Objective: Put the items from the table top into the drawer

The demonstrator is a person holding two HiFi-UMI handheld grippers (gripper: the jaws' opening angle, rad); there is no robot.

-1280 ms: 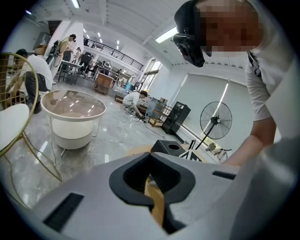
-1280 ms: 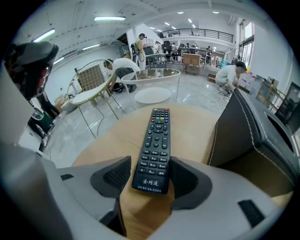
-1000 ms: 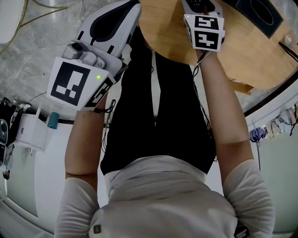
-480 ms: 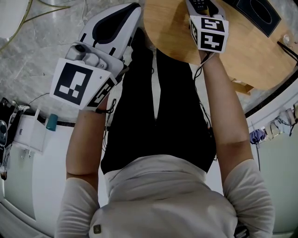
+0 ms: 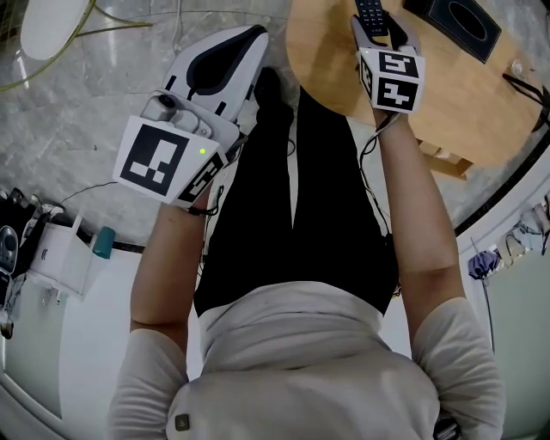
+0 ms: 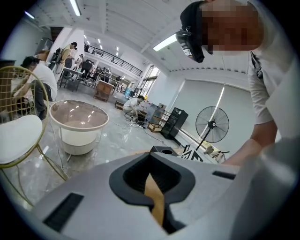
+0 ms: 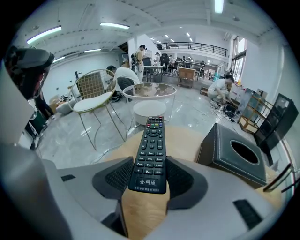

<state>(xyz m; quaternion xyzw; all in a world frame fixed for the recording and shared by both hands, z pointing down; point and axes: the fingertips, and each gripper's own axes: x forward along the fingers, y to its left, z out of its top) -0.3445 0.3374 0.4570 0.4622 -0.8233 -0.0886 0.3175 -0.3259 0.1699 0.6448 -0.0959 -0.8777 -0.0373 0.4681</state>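
Note:
A black remote control (image 7: pixel 151 154) is clamped between the pads of my right gripper (image 7: pixel 150 180), its button end pointing away from me. It hangs above the round wooden table (image 7: pixel 140 215). In the head view the right gripper (image 5: pixel 378 24) is over the table's near edge (image 5: pixel 344 82), with the remote (image 5: pixel 369 12) sticking out at the top. My left gripper (image 5: pixel 249 43) hovers left of the table, over the floor. In the left gripper view its jaws (image 6: pixel 152 190) are closed together with nothing held. No drawer is plainly visible.
A black leather tissue box (image 7: pixel 236 152) stands on the table right of the remote, also in the head view (image 5: pixel 453 21). A wooden piece (image 5: pixel 447 159) juts out under the table's edge. A wire chair (image 7: pixel 93 101) and a round glass table (image 7: pixel 150 93) stand beyond.
Both grippers have risen, and in the head view they sit a little further right. The remote has stayed in the right gripper's grip.

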